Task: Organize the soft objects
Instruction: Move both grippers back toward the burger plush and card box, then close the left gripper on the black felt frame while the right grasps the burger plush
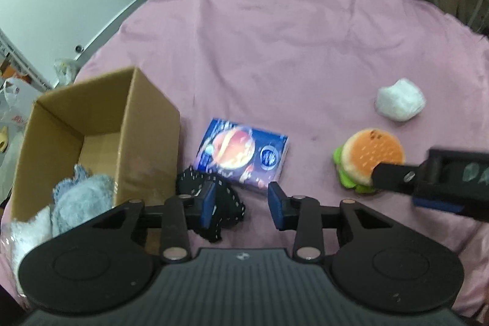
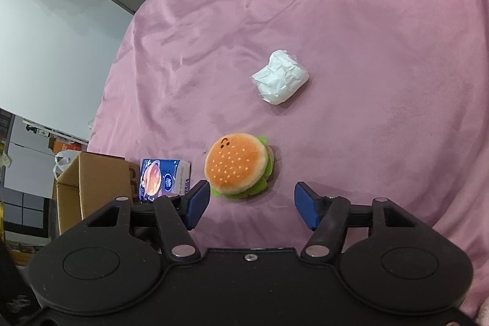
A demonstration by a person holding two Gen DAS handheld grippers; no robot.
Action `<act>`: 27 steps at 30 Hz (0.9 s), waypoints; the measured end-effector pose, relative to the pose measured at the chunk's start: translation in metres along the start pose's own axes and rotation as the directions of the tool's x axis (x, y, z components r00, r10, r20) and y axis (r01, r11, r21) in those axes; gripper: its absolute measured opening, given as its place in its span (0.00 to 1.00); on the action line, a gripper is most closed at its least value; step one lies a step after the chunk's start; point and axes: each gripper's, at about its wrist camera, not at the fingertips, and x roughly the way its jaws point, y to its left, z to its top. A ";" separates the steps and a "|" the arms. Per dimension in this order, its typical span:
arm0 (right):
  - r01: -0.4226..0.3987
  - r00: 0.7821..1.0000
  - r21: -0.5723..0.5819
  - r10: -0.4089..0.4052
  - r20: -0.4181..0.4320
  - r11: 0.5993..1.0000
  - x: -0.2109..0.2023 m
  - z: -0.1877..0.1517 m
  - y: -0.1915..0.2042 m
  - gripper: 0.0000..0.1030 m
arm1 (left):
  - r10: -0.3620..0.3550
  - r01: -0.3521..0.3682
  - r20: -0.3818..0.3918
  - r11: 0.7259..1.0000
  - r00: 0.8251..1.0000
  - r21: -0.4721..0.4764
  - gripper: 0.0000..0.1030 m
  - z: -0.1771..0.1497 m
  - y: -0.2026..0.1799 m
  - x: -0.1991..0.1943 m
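Both tools w/ jaws apart: right tool point(image 2: 250, 202) lined up on burger plush point(image 2: 238, 165) right of box point(image 1: 91, 124), left tool point(image 1: 241, 202) over black fabric point(image 1: 226, 203) beside box, prob. both for boxing.

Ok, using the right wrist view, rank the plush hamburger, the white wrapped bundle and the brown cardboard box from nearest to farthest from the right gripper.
1. Plush hamburger with orange bun and green lettuce: just ahead of the open right gripper, slightly left of centre.
2. Brown cardboard box: far left, at the edge of the pink cloth, beyond the blue printed packet.
3. White crumpled wrapped bundle: farther ahead, slightly right.
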 end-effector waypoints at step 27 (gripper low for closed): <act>-0.083 0.995 0.020 0.084 -0.047 0.996 0.028 0.007 -0.001 0.22 | 0.075 -0.074 -0.071 0.997 0.995 0.021 0.32 -0.007 0.008 0.033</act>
